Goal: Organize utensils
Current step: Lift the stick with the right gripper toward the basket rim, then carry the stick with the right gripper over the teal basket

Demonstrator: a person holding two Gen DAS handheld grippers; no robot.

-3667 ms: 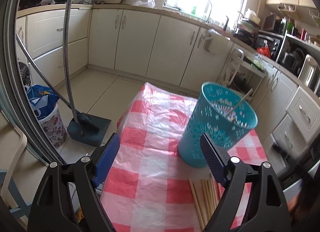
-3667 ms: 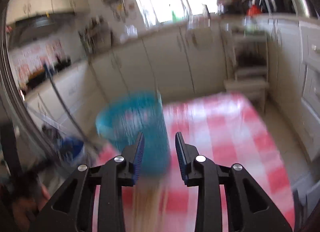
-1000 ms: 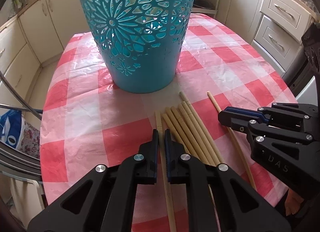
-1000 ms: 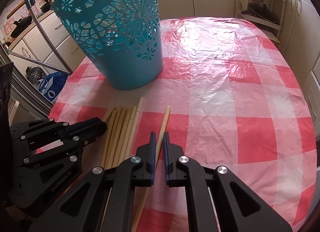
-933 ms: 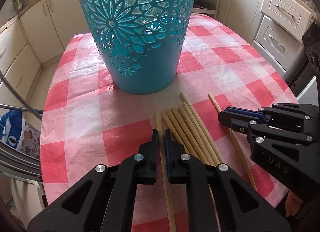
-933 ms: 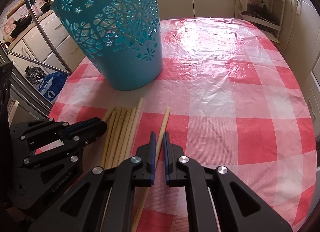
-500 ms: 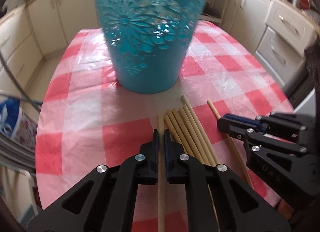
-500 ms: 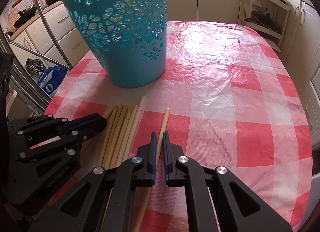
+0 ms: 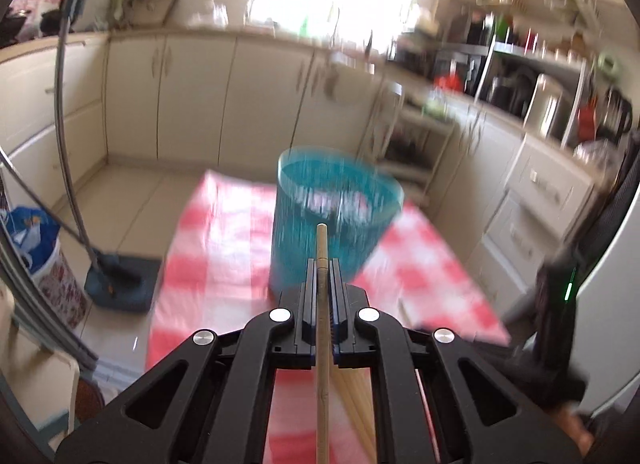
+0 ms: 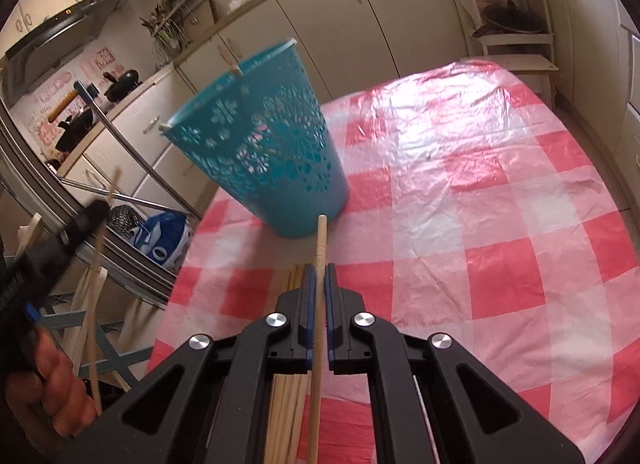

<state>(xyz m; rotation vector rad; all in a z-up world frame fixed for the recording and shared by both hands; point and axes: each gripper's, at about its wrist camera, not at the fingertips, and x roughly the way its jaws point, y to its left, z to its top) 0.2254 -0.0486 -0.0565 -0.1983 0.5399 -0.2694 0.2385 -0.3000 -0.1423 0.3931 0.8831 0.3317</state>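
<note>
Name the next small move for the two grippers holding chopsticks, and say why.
Probably carry the left gripper forward until its chopstick tip is over the teal basket, then let go. Both grippers are shut on a chopstick each, and the left one is already lifted off the table. The right gripper can follow with its chopstick.

no legible text or labels

- One pale wooden chopstick [image 9: 322, 248] is pinched lengthwise between the left fingers [image 9: 310, 288], its tip poking forward.
- A second chopstick [image 10: 321, 240] sits likewise between the right fingers [image 10: 308, 296].
- Spare chopsticks [image 10: 294, 282] lie flat under them.
- The teal lattice basket [image 10: 264, 143] stands upright ahead.
</note>
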